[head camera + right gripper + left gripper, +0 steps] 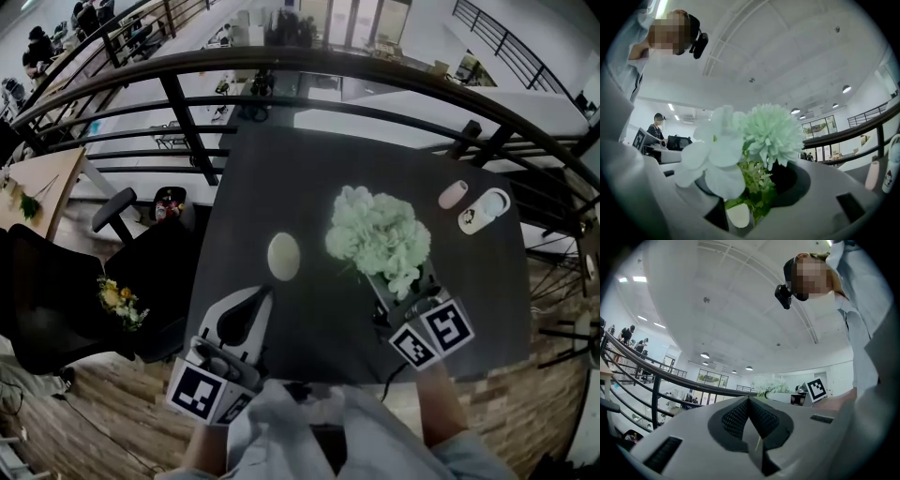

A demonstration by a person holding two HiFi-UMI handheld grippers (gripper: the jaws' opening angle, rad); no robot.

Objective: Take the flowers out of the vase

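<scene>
- Left gripper (265, 296) just idling, jaws shut, empty.
- Right gripper (408, 295) jaws open around the flowers (380, 234), so it's the grab step.
- Next up, I'd say: pinch stems, lift clear of vase (738, 215).

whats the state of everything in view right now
right gripper: open around the stems of the pale green and white flower bunch
left gripper: shut, empty
pale green and white flower bunch: blooms up, not clamped
cream egg-shaped object: resting on dark table, untouched
</scene>
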